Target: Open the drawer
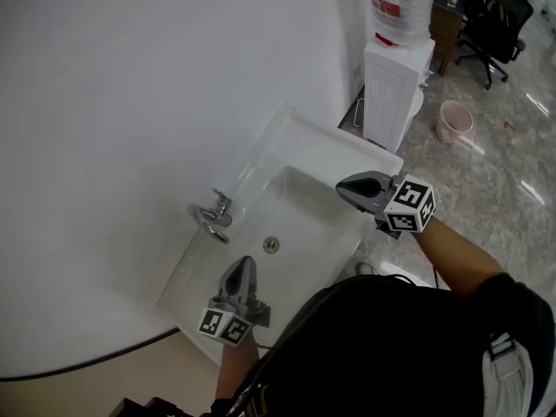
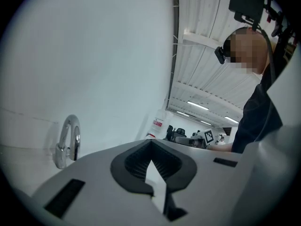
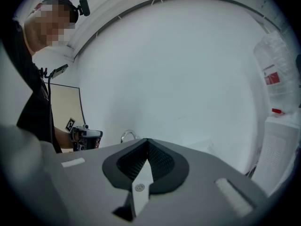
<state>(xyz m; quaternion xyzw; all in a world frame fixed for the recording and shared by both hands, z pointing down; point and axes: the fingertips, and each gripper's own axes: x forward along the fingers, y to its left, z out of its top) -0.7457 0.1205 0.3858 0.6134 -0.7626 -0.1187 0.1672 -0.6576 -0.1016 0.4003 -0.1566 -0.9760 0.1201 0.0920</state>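
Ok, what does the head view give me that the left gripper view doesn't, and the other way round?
Head view only: the white sink seen from above with its drain, and on the floor a pink bucket and an office chair.
Left gripper view only: the ceiling lights and the upper body of the person who holds the grippers.
Both: the faucet against the white wall, the water dispenser, and the right hand-held gripper.
Neither view shows a drawer.
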